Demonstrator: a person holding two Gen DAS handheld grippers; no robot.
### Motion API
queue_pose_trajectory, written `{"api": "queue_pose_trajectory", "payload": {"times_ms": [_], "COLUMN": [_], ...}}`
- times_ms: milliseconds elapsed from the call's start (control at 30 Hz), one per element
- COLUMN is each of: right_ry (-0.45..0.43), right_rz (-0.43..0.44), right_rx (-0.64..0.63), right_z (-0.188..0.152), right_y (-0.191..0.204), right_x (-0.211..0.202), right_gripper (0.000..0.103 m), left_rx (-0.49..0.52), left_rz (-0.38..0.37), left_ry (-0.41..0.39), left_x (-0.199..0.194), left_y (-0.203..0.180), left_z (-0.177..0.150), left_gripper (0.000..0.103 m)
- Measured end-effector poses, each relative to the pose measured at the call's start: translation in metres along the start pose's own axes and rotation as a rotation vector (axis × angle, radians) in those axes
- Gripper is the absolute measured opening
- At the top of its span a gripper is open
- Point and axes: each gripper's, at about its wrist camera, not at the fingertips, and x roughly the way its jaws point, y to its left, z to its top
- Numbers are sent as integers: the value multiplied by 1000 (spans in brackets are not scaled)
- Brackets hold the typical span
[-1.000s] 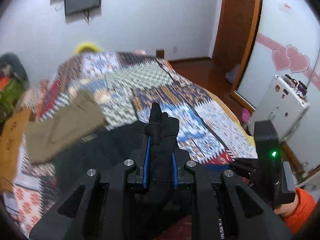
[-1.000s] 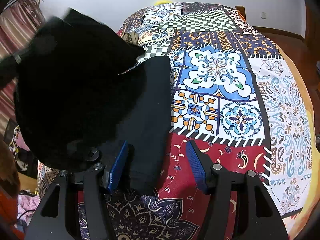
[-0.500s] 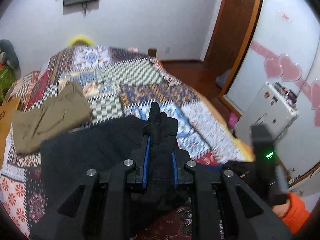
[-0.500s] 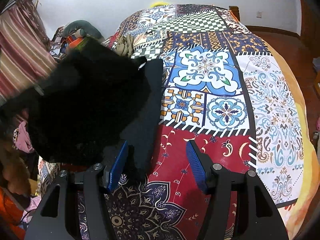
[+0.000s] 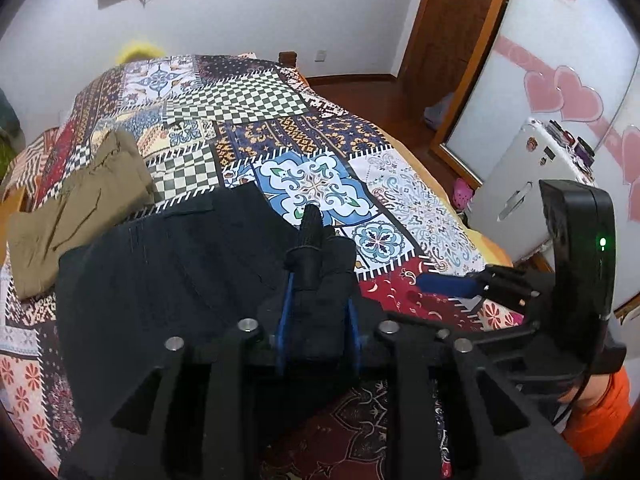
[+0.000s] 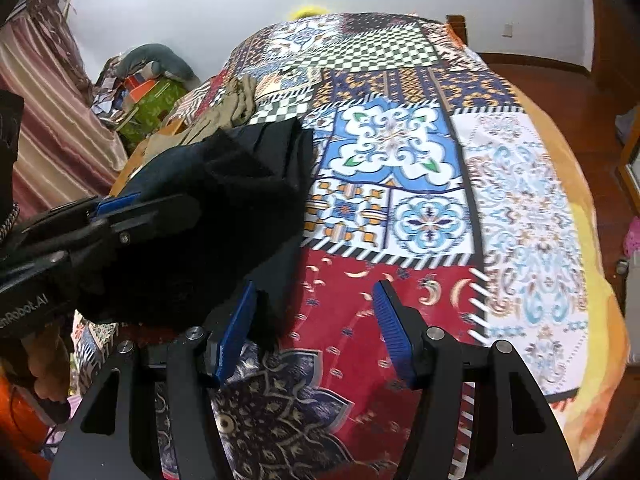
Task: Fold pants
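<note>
We see our left gripper [image 5: 318, 312] with a bunched wad of the black pants [image 5: 168, 272] between its blue pads [image 5: 285, 312]. Its jaws are opening, but the wad fills the gap and the pads are on the cloth on both sides. From that wad the pants spread out to the left and away from us, lying mostly flat on the patchwork bedspread [image 5: 320, 188] near the bed's near edge. A folded corner of the pants points toward the far end of the bed. We cannot tell which way their long side runs, because they are already folded over. Our right gripper [image 6: 316, 320] has its jaws spread wide with nothing between them. It hangs over the red patch of the bedspread, just beside the right edge of the pants [image 6: 224, 216]. Its left pad [image 6: 236, 328] is right next to the black cloth. In the right wrist view the left gripper [image 6: 100, 216] comes in from the left edge with the dark cloth bunched around it. Farther up the bed, near its left edge, lie tan pants [image 5: 76, 200], and they touch the black ones.
</note>
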Motion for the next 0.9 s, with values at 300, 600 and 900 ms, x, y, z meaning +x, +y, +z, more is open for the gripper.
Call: {"api": "queue_pose_trajectory", "payload": {"times_ms": [300,600,900], "right_ry": [-129,-138,-3], "right_rz": [-28,24,23], "right_rx": [-20,-140,-109], "right_z": [16,41,13], "right_y": [5,51,47], "right_x": [-40,-16,33], "right_gripper": [57,57,64], "left_rx": [16,-70,-113], "left_rz": [9,233,264], "left_ry": [-138,-88,17], "left_x": [-49,-63,-26], "left_y": [8,97,121], "left_z": [9,-17,-79], "left_gripper": [52,56,67]}}
